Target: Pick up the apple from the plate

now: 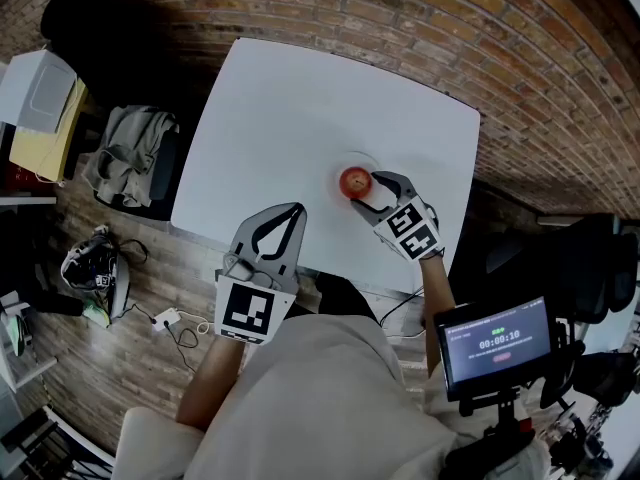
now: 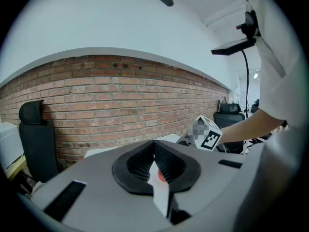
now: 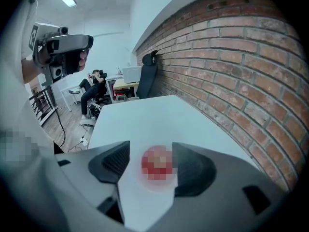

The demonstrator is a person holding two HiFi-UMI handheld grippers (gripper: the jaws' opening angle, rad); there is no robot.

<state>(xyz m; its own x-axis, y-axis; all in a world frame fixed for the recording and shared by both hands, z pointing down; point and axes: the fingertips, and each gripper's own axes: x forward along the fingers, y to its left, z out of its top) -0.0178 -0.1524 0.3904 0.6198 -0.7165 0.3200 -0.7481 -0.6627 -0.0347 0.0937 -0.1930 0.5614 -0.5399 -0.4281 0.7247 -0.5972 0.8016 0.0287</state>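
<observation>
The pickup is not yet made. The apple [image 1: 354, 182] sits on the plate [image 1: 360, 158], between the jaws of the right gripper [image 1: 372, 192]. Those jaws stand apart on either side of it and do not press it. As I judge it, closing and lifting remain. The left gripper [image 1: 297, 208] is closed and empty, and the apple lies well ahead of it to its right.
</observation>
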